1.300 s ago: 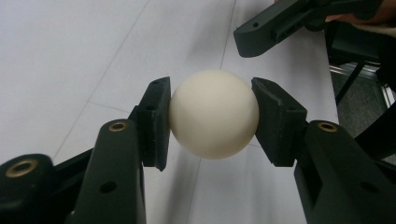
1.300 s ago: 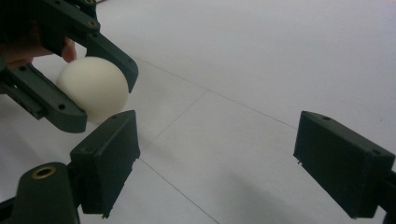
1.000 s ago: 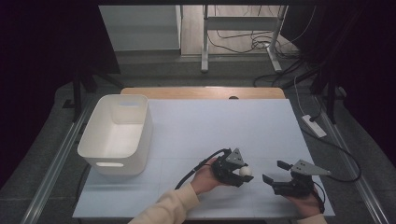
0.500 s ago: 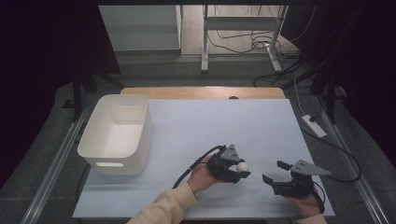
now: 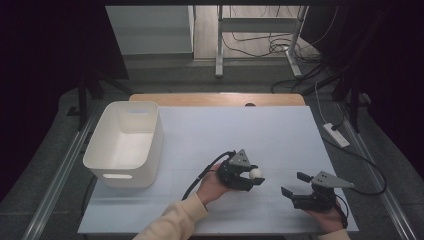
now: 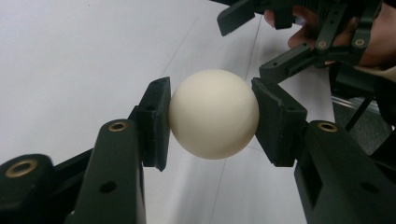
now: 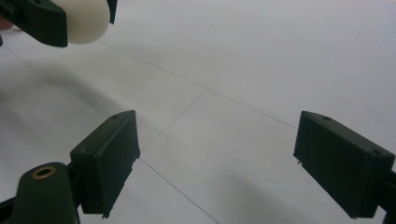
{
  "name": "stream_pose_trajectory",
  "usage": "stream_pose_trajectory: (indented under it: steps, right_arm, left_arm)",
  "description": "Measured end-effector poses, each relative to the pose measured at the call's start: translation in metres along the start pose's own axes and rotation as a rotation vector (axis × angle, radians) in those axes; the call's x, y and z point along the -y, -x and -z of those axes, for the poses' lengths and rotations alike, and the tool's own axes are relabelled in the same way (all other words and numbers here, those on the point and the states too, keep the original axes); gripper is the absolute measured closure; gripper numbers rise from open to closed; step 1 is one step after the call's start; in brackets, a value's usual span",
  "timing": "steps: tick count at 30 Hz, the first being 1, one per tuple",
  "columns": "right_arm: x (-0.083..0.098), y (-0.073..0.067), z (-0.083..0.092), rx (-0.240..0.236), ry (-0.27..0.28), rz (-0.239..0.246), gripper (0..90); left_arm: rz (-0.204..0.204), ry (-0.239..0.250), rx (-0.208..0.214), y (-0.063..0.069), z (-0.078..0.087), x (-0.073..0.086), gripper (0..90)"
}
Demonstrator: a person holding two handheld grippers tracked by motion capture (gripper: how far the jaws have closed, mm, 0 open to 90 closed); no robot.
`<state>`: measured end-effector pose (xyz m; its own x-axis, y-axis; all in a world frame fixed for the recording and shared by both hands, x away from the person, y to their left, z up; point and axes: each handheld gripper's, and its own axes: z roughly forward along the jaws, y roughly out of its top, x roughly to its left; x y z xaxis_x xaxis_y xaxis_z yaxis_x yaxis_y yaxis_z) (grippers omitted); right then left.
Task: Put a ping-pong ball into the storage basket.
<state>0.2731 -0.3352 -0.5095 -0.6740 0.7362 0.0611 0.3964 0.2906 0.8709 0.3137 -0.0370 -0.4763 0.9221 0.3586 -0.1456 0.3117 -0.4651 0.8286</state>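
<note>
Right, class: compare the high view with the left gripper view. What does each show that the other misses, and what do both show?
High view alone: the white bin at the table's left, the wooden edge behind, and the floor cables. Left gripper view alone: the pads pressing both sides of the ball. Both: the left gripper shut on the ball, the open right gripper, and the white table.

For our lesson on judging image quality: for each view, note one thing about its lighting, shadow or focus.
High view: table lit, surroundings dark. Left gripper view: ball sharp and evenly lit between the left gripper pads, nearest jaw parts soft. Right gripper view: soft grey shadows on the table, the right gripper slightly blurred.
</note>
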Motion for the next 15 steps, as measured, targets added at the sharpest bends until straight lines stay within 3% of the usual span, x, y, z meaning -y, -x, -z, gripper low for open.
stream_pose_trajectory:
  steps: [15]
  right_arm:
    - [0.000,0.000,-0.001,0.000,-0.003,-0.001,14.2]
  left_arm:
    - [0.007,0.032,-0.025,-0.007,0.016,-0.002,50.9]
